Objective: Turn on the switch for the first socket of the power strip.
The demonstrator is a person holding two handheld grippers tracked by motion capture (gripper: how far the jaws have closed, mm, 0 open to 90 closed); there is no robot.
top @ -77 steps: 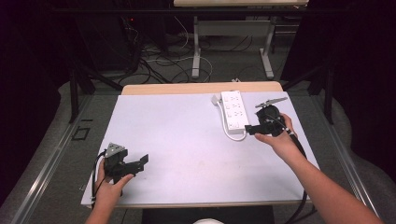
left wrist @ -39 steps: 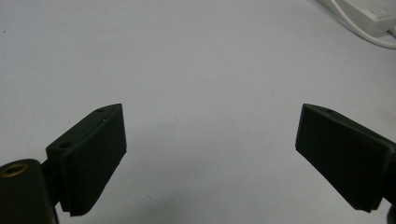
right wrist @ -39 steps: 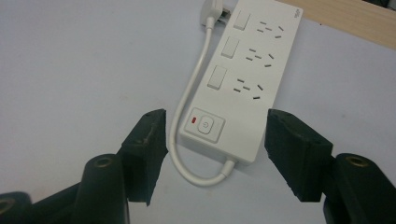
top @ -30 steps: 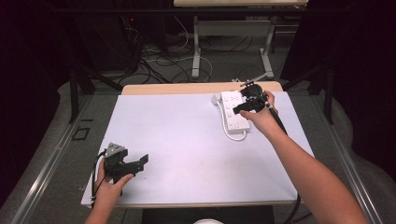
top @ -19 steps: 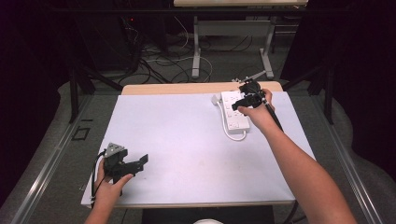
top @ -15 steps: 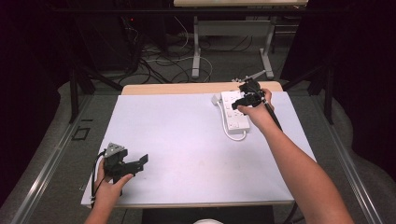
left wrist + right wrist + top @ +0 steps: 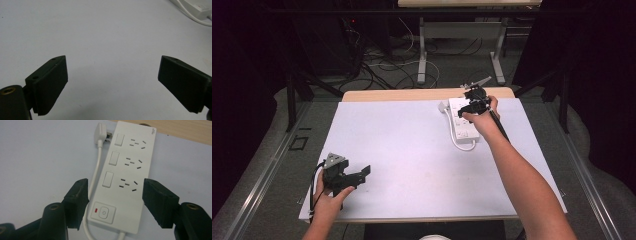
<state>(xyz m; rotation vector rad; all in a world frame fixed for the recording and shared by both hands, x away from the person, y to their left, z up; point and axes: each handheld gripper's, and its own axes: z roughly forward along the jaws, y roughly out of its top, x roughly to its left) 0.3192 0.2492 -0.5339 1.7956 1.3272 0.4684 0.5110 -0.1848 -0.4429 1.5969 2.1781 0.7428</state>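
My right gripper [image 7: 113, 202] is spread, straddling the strip [image 7: 127, 175] at frame centre (no contact yet). Grasp not done. Left gripper [image 7: 354, 176] idles spread, lower left of the high view.

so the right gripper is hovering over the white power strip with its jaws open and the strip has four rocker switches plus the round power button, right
Not quite: the power strip has three rocker switches, not four, as the right gripper view shows. The rest holds: the right gripper hovers over the strip with its jaws open on either side of it, and the round power button sits at the near end.
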